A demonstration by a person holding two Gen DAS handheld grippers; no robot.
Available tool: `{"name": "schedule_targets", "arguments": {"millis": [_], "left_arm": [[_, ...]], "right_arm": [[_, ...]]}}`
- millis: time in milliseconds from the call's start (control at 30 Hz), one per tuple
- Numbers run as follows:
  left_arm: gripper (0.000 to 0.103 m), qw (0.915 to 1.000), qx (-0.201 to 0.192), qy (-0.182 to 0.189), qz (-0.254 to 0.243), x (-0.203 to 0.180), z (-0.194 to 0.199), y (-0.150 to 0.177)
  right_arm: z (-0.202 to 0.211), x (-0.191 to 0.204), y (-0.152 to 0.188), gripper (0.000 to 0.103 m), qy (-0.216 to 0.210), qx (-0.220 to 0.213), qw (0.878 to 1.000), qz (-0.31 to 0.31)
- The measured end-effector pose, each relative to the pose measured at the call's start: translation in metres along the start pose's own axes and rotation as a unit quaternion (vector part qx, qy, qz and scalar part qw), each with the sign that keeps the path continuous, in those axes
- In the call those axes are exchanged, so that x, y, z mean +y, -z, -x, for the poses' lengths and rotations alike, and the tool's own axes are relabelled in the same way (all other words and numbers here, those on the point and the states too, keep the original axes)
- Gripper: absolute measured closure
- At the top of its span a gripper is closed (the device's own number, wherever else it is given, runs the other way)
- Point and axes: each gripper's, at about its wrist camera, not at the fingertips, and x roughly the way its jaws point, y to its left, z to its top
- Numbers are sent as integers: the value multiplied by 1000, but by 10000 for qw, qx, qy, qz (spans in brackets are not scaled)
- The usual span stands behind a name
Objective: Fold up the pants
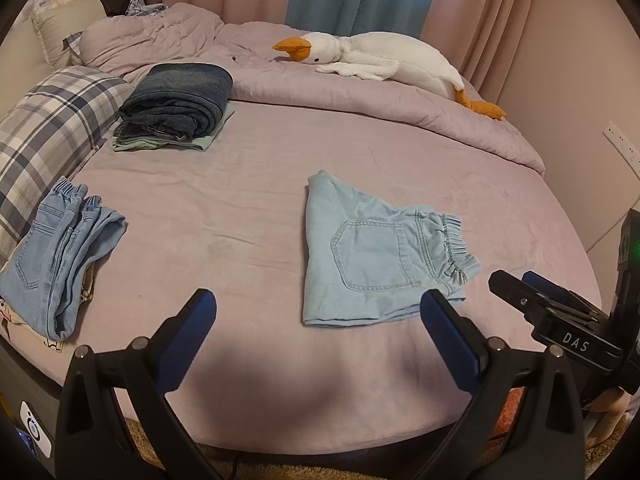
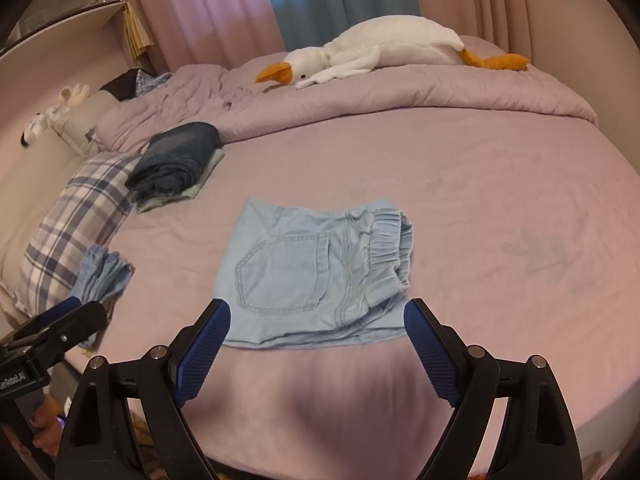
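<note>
A pair of light blue denim pants [image 1: 372,256] lies folded into a flat square on the purple bed, back pocket up, elastic waistband to the right; it also shows in the right wrist view [image 2: 304,272]. My left gripper [image 1: 318,308] is open and empty, above the bed's near edge, just short of the pants' front edge. My right gripper [image 2: 316,316] is open and empty, its fingertips at the pants' near edge; from the left wrist view it shows at the right [image 1: 524,284]. The left gripper appears at the lower left of the right wrist view [image 2: 72,312].
A stack of folded dark jeans [image 1: 176,104] sits at the back left beside a plaid pillow [image 1: 44,136]. Crumpled light blue jeans [image 1: 60,256] lie at the left edge. A white goose plush [image 1: 384,60] lies on the bunched duvet [image 1: 360,108]. Curtains hang behind.
</note>
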Motion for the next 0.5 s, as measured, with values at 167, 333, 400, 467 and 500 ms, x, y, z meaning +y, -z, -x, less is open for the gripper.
{"name": "schedule_targets", "arguments": {"millis": [167, 333, 400, 467, 500], "left_arm": [[1, 10000, 34, 9, -2, -1, -1, 1], [1, 10000, 51, 27, -14, -2, -1, 2], [1, 10000, 50, 38, -18, -2, -1, 3], [1, 10000, 49, 38, -25, -3, -2, 3], [1, 10000, 57, 17, -36, -3, -2, 4]], "right_arm": [[0, 0, 1, 15, 9, 38, 10000, -19], [1, -1, 2, 15, 28, 32, 10000, -33], [1, -1, 3, 15, 39, 33, 10000, -57], [0, -1, 4, 15, 58, 46, 9999, -72], [0, -1, 4, 15, 71, 50, 9999, -84]]}}
